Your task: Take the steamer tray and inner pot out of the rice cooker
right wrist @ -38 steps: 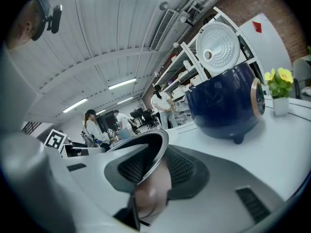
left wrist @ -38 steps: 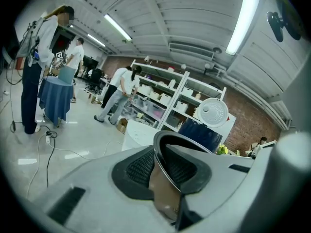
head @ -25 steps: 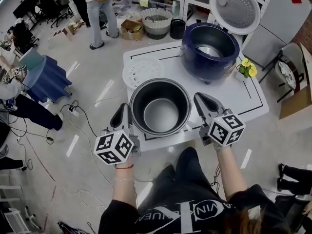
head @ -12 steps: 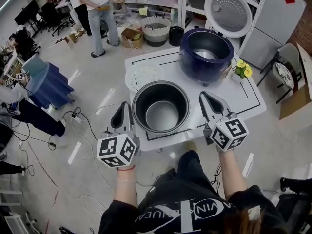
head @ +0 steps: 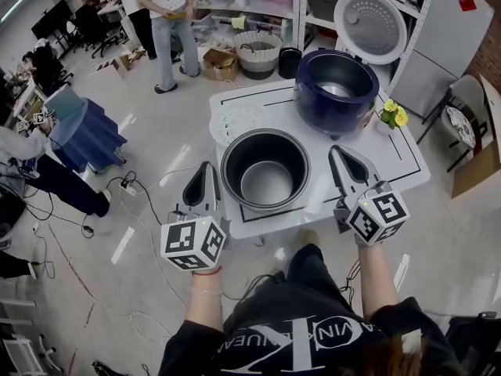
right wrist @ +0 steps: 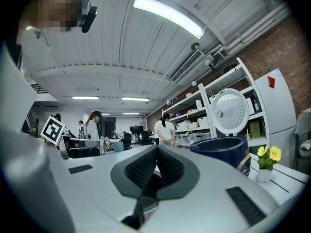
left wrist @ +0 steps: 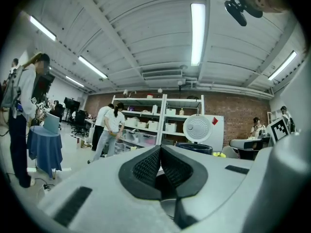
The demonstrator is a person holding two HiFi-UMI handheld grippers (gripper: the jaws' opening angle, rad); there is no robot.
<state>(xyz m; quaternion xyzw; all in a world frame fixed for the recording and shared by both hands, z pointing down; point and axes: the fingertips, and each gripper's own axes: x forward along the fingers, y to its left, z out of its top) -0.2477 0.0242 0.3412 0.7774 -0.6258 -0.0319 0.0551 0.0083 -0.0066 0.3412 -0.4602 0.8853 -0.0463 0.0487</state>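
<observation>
Workshop counter [head: 395, 159], white with black outlines. Inner pot [head: 265, 132] stands on it between the two sets of fingers, touching neither. Steamer tray [head: 235, 121] lies flat just beyond the left gripper [head: 205, 168]. Rice cooker [head: 311, 104], lid up, is beyond the right gripper [head: 339, 152]. Both grippers' fingers are clenched on nothing and flank the pot. Judging by this, both parts are out and parked, and the task is about done.

An open lab: stocked shelves [left wrist: 146, 125], brick wall [left wrist: 243, 111], office chairs [head: 78, 14]
</observation>
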